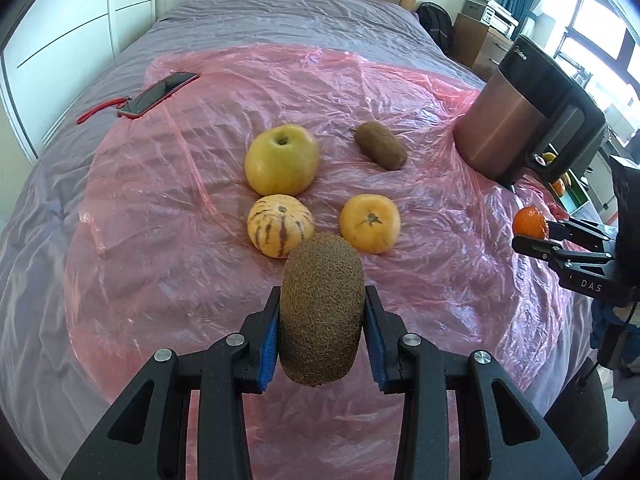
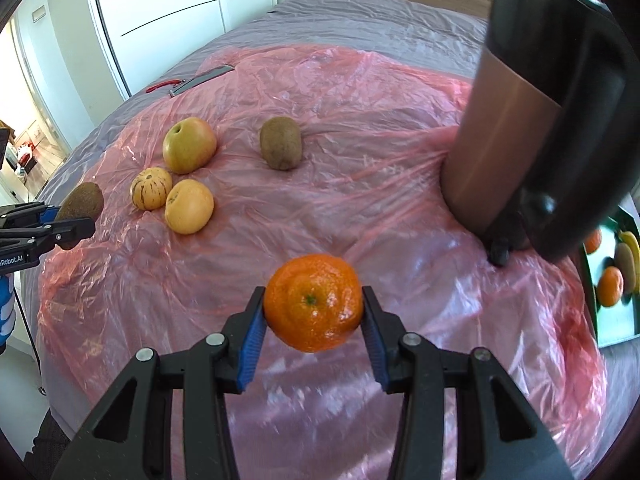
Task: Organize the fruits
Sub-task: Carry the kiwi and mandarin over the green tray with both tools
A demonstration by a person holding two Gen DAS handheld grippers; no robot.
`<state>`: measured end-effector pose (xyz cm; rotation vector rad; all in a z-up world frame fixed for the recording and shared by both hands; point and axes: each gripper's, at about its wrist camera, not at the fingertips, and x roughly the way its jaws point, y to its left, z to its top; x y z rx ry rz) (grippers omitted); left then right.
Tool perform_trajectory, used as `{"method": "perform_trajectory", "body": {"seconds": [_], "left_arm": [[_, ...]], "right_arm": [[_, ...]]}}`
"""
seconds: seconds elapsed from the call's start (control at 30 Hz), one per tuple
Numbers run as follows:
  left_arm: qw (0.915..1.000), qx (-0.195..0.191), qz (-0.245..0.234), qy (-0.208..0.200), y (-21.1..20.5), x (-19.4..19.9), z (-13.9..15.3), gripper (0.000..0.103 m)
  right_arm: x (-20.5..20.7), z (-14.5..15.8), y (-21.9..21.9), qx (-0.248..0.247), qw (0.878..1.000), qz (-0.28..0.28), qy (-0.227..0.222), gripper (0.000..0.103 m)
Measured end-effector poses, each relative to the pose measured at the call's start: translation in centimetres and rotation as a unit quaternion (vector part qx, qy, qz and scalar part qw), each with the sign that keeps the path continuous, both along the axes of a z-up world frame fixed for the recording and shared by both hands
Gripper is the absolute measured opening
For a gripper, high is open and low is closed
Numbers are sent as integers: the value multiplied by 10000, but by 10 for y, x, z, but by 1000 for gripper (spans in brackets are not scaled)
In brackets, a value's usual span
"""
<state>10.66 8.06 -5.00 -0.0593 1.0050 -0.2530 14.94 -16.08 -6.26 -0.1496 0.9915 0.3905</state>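
Kiwi (image 1: 322,312), soft and light, clamped across its middle in my left gripper (image 1: 322,328) over near sheet. Mandarin (image 2: 314,302), probably thin-skinned, pinched at its sides by right gripper (image 2: 314,320).

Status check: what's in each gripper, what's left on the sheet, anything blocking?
Left gripper shut on kiwi; right gripper shut on mandarin. Four fruits left on pink sheet. Copper appliance stands close right.

Two wrist fisheyes, angled down, close, sharing the pink sheet (image 1: 400,92)
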Motion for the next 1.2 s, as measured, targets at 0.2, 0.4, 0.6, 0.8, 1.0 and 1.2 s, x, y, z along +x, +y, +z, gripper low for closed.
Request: {"method": "perform_trajectory", "body": {"seconds": [0.2,0.4,0.6,0.8,1.0,1.2], "left_arm": [[9997,-8,-224,-49,-33,-9,13,33],[9988,6,-479,-88,-67,-15,26,33],[9974,18,-713,-98,-106,-19,34,33],[9940,58,-1088,-100,-152,-22,41,33],[9878,93,-1548,-104,-206,-19,48,33],[9804,43,-1971,-49,-263,-15,48,33]], "right_arm": [[-14,4,-30,38,9998,-212,-36,9],[-27,7,-62,99,9988,-473,-86,9],[-39,11,-98,156,9971,-724,-151,9],[-46,13,-141,168,9945,-1014,-207,9],[-47,19,-192,176,9900,-1372,-283,9],[-46,25,-242,134,9850,-1682,-364,9]]}}
